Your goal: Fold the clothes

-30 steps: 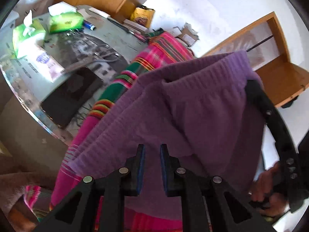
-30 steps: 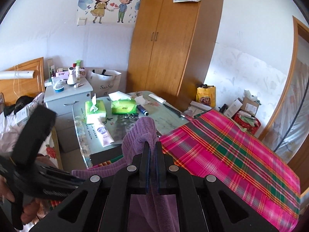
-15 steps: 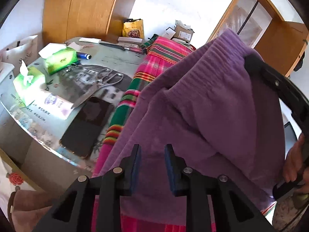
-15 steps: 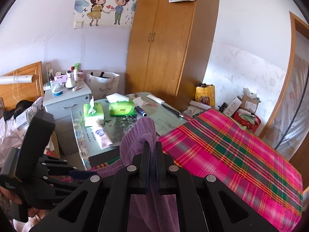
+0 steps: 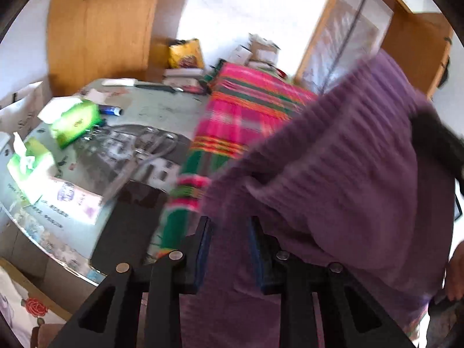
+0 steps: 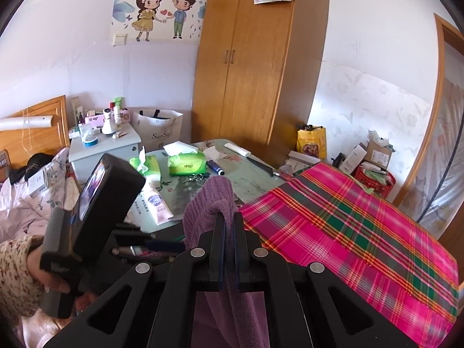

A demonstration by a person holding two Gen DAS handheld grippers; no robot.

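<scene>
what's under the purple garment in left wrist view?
The plaid cloth runs beneath the lifted purple garment. Its near and right parts are covered; anything lying there cannot be seen.

Purple garment (image 5: 333, 174) motion-blurred, its lower part behind the right tongs (image 6: 229, 223).

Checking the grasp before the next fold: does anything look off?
Yes. The left gripper is open, so the purple garment hangs from the right gripper alone, bunched above the plaid cloth.

Ribbed purple knit garment (image 5: 342, 174), woven plaid cloth (image 6: 348, 232), glossy wood wardrobe (image 6: 255, 66), glassy tabletop (image 5: 162, 110)
</scene>
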